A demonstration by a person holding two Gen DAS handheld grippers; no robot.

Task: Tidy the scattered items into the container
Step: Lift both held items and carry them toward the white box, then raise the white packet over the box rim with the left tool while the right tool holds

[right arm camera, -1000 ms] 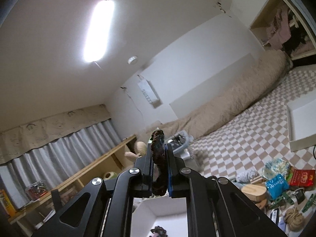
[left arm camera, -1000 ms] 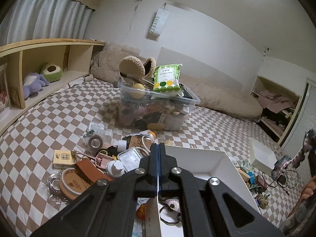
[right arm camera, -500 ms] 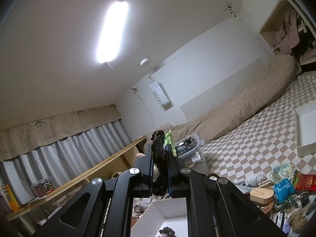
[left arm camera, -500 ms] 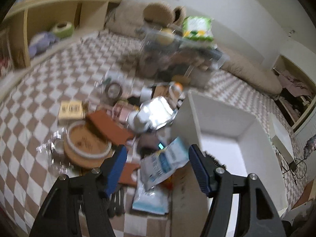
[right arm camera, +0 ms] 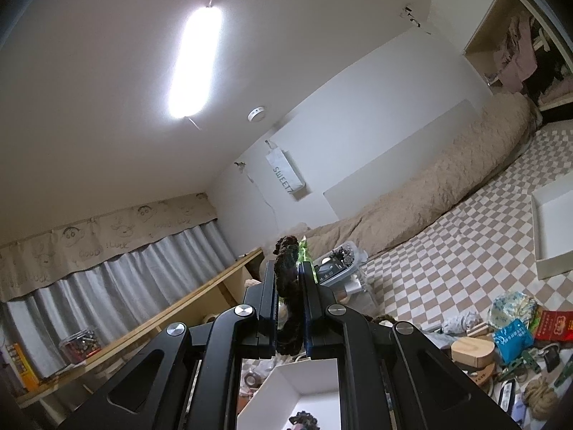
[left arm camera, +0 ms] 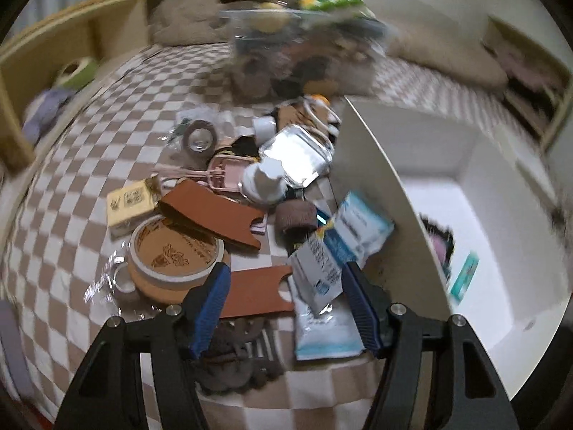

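Observation:
My left gripper [left arm camera: 286, 286] is open and empty, low over a pile of clutter on the checkered mat: a brown leather piece [left arm camera: 254, 295], a blue-and-white packet [left arm camera: 336, 251], a round cork box [left arm camera: 175, 254] and a tape roll [left arm camera: 200, 138]. The white container [left arm camera: 376, 179] stands just right of the pile, with a few items inside. My right gripper [right arm camera: 289, 279] is shut on a dark fuzzy scrunchie [right arm camera: 286, 261], held high and pointing up at the wall; the white container [right arm camera: 297, 376] shows below it.
A full clear plastic bin [left arm camera: 304, 53] stands behind the pile. A wooden shelf [left arm camera: 53, 64] runs along the left. More clutter [right arm camera: 512, 337] and a white lid [right arm camera: 555, 225] lie to the right. A beige bolster [right arm camera: 429, 186] lines the wall.
My left gripper has opened and tilted down from over the container to just above the clutter pile. My right gripper has tilted upward, still holding the scrunchie.

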